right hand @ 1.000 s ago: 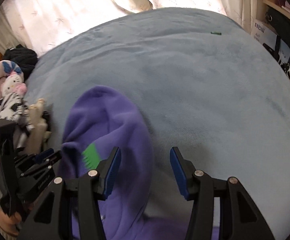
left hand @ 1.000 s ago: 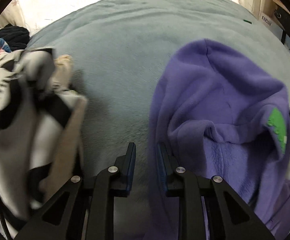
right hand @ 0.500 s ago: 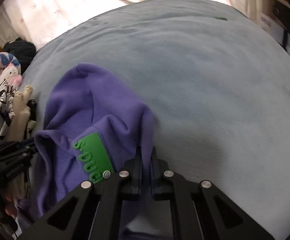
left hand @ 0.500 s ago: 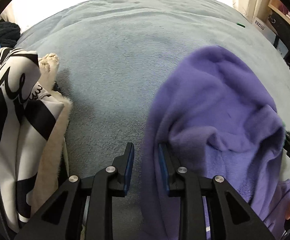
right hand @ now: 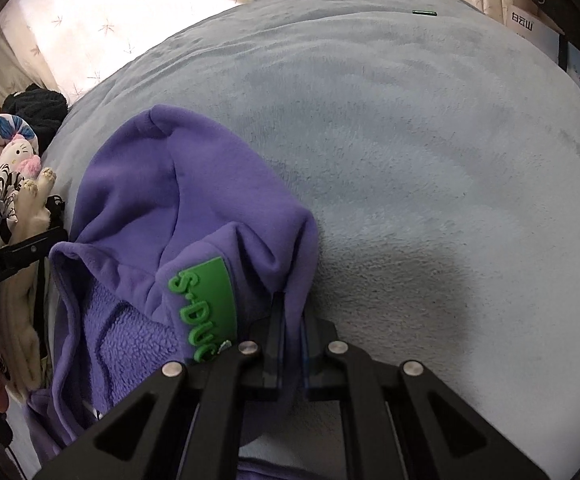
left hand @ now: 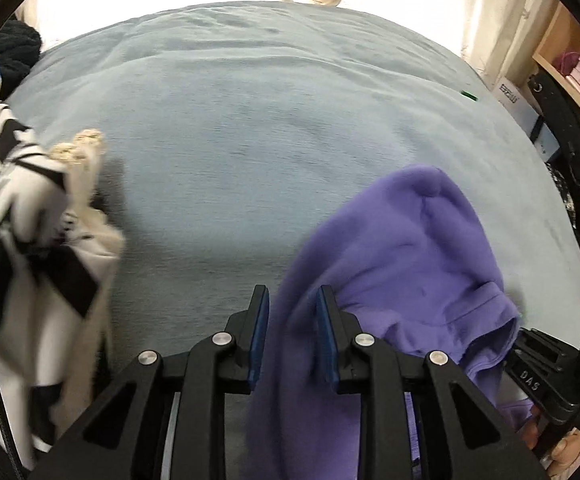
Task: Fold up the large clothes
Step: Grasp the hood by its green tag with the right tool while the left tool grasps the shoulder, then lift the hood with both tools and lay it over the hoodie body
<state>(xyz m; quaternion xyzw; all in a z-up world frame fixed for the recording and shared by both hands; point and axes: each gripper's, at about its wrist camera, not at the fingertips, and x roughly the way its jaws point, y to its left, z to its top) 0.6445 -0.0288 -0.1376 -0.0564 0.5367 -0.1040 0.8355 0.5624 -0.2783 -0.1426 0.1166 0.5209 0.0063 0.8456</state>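
Observation:
A purple fleece hoodie (left hand: pixel 410 248) lies bunched on the grey-blue bed cover (left hand: pixel 250 120). Its left edge runs between the blue pads of my left gripper (left hand: pixel 292 328), which is shut on that fold. In the right wrist view the hoodie (right hand: pixel 162 184) shows its fuzzy inside and a green lettered patch (right hand: pixel 206 300). My right gripper (right hand: pixel 292 320) is shut on a thin fold of the hoodie's right edge, just right of the patch. Both grippers point steeply down at the bed. The hoodie's lower part is hidden under the grippers.
A black-and-white patterned garment (left hand: pixel 22 208) and a cream knit piece (left hand: pixel 82 148) are heaped on the left. A plush toy (right hand: pixel 20 156) and a dark garment (right hand: pixel 38 108) lie beyond. A small green item (right hand: pixel 424 12) sits far back. Boxes (right hand: pixel 530 28) and shelves (left hand: pixel 578 76) stand on the right.
My right gripper dropped onto the hoodie and closed on its right edge beside the green patch. The left gripper kept its hold and tilted, so the hoodie sits lower right in its view.

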